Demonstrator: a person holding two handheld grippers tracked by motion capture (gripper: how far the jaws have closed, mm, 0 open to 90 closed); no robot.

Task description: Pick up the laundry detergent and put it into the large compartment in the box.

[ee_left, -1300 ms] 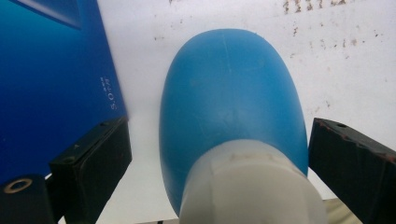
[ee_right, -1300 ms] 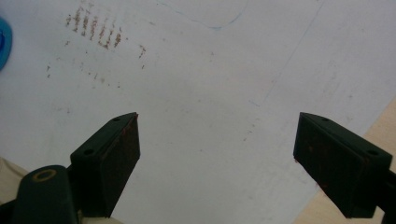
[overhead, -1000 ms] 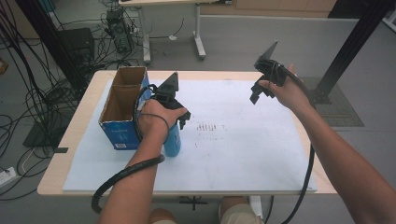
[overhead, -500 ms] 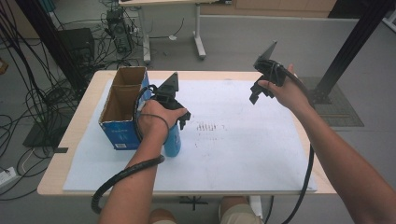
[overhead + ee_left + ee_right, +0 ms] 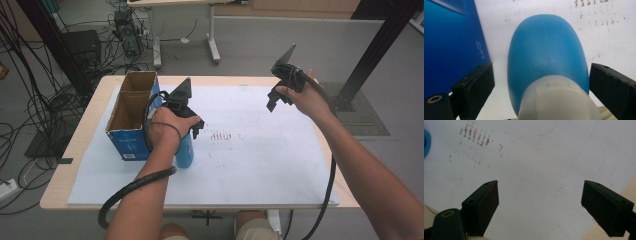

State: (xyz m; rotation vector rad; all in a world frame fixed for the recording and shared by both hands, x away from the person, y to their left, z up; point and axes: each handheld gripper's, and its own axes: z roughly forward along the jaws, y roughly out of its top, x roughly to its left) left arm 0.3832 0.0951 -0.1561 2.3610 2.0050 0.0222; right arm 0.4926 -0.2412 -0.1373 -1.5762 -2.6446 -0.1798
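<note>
Standing between the left tool's (image 5: 541, 82) spread jaws, bottle (image 5: 545, 55).

The cardboard box (image 5: 129, 116) walls off the table's left side. The blue bottle (image 5: 185, 150) stands just beside its right wall, leaving only a narrow gap there, and the left gripper (image 5: 192, 127) hangs over it with jaws spread. Right of the box, the white sheet (image 5: 260, 165) lies open and bare below the raised right gripper (image 5: 274, 100).
</note>
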